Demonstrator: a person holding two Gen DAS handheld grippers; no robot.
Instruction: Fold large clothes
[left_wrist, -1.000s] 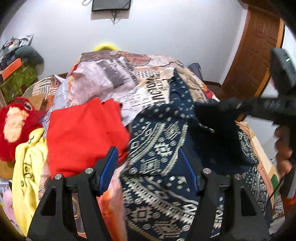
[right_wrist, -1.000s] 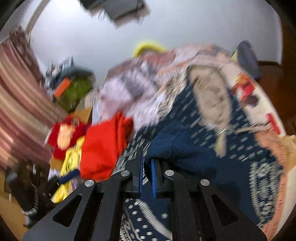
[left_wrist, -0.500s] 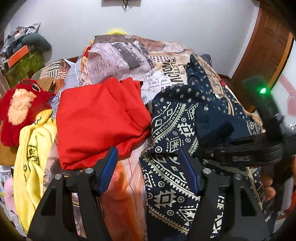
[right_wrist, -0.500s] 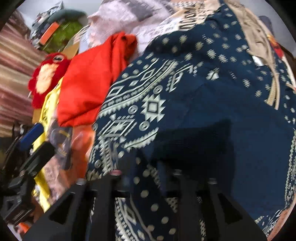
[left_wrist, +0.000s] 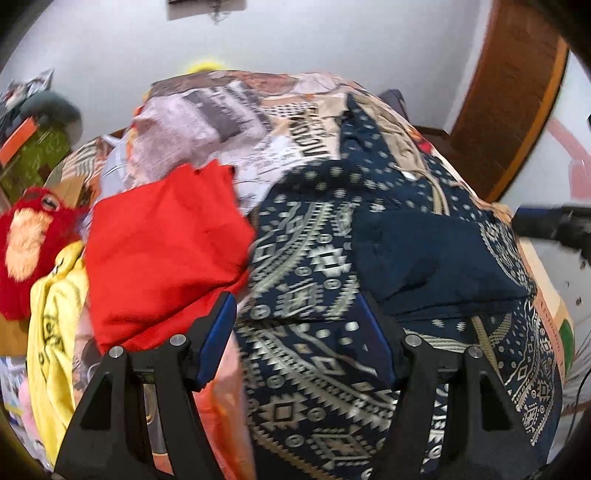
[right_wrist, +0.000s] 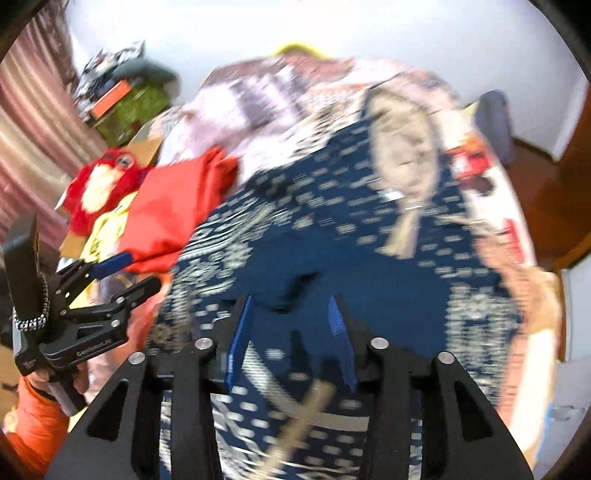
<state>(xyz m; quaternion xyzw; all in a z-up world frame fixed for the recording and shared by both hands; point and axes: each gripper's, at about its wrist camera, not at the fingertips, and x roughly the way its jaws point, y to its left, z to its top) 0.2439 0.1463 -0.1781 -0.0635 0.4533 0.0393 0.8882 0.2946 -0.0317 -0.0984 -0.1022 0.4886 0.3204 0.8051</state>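
Observation:
A large navy garment with a cream geometric print (left_wrist: 314, 258) lies spread on the bed; a plain navy flap (left_wrist: 424, 254) lies folded onto it. It also shows, blurred, in the right wrist view (right_wrist: 332, 266). My left gripper (left_wrist: 299, 317) is open and empty, just above the garment's near left part. My right gripper (right_wrist: 291, 302) is open and empty above the garment's near edge. The left gripper also shows at the left edge of the right wrist view (right_wrist: 122, 273).
A red garment (left_wrist: 162, 251) lies left of the navy one, with a yellow garment (left_wrist: 51, 321) and a red plush toy (left_wrist: 26, 243) further left. A newspaper-print bedsheet (left_wrist: 221, 118) covers the bed. A wooden door (left_wrist: 517, 96) stands at right.
My right gripper has opened and let go of the navy flap, which now lies flat on the garment, and has pulled back. My left gripper stayed open and shifted slightly.

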